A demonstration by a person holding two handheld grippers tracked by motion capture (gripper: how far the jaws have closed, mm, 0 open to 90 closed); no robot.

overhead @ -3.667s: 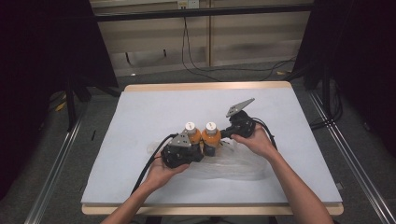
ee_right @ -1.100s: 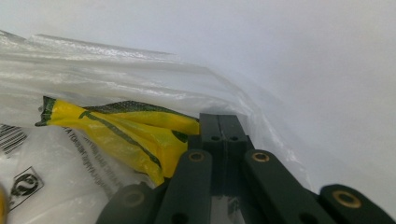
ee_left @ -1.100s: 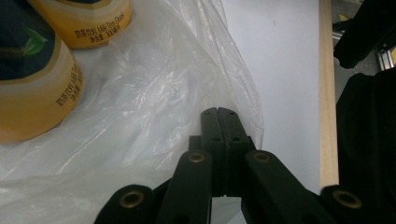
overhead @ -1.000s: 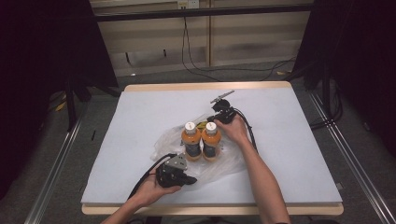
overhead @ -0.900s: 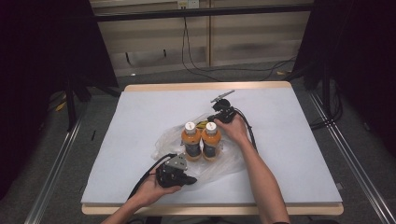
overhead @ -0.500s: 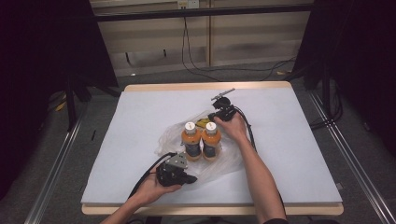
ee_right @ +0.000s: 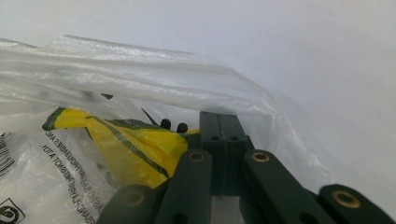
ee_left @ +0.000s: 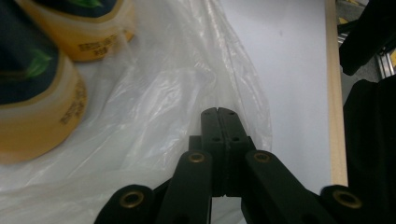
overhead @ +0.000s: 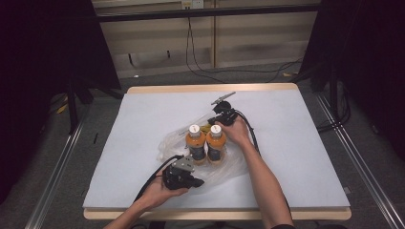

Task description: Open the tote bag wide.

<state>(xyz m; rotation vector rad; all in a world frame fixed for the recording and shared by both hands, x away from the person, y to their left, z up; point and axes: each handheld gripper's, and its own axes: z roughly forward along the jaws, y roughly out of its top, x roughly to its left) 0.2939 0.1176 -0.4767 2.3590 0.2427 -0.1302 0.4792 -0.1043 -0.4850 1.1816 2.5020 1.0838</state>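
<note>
Two orange drink bottles with white caps (overhead: 195,143) (overhead: 216,142) stand upright side by side on a clear plastic bag (overhead: 231,168) in the middle of the white table (overhead: 296,138). My left gripper (overhead: 199,182) lies at the bag's near edge, jaws pressed together with the film (ee_left: 154,107) around them; the bottles' bases (ee_left: 32,93) are close by. My right gripper (overhead: 212,122) is at the bag's far edge, behind the bottles. In the right gripper view it (ee_right: 219,116) is shut with the bag's fold (ee_right: 140,79) at its tips, beside a yellow packet (ee_right: 135,140) inside the bag.
The table's wooden front edge (overhead: 215,213) runs just behind the left hand. Black cables (overhead: 250,133) trail from both grippers along the forearms. White tabletop (overhead: 143,119) extends on all sides of the bag.
Since 3.7 s ago the left gripper has drawn back toward the front edge and the right one has gone to the far side of the bottles. Over the last second hardly anything has moved.
</note>
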